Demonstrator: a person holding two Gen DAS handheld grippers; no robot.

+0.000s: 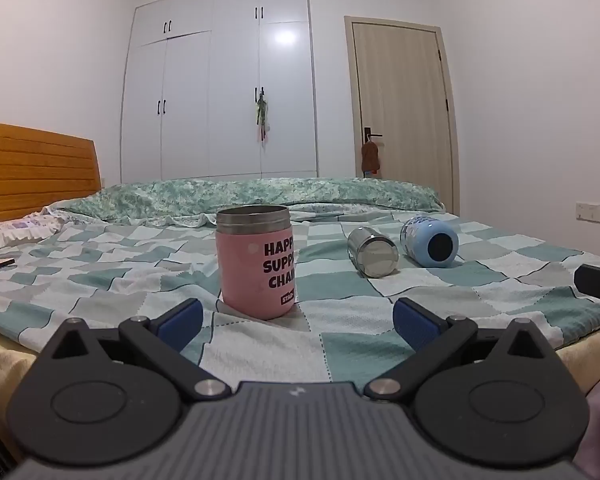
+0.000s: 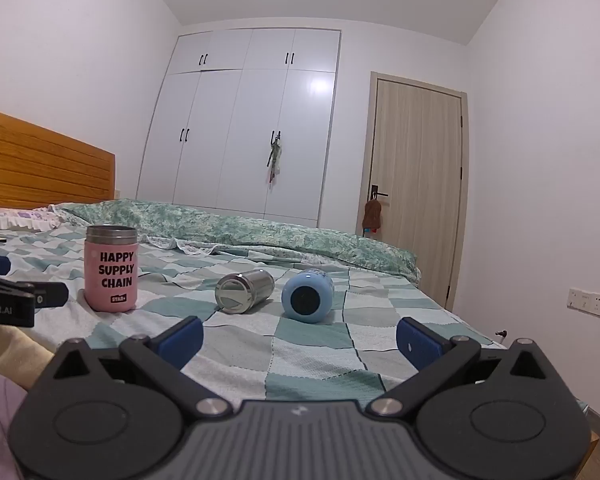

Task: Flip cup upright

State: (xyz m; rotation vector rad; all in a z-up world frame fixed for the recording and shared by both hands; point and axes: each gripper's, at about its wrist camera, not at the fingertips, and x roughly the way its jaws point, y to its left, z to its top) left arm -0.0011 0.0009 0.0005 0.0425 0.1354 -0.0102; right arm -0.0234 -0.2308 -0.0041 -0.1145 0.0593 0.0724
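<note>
A pink cup (image 1: 256, 262) with black lettering stands upright on the checked bedspread (image 1: 340, 344), just beyond my open left gripper (image 1: 296, 322). A steel cup (image 1: 373, 252) and a light blue cup (image 1: 430, 241) lie on their sides to the right, bases toward me. In the right wrist view the pink cup (image 2: 111, 269) is at left, and the steel cup (image 2: 244, 291) and blue cup (image 2: 308, 296) lie ahead of my open, empty right gripper (image 2: 300, 338). The left gripper (image 2: 8, 300) shows at the left edge.
A folded green quilt (image 1: 260, 196) lies across the far side of the bed. A wooden headboard (image 1: 32, 168) is at left, with a pillow (image 1: 16, 228) below it. A white wardrobe (image 1: 220, 92) and a door (image 1: 404, 104) stand behind. The bed edge is right under both grippers.
</note>
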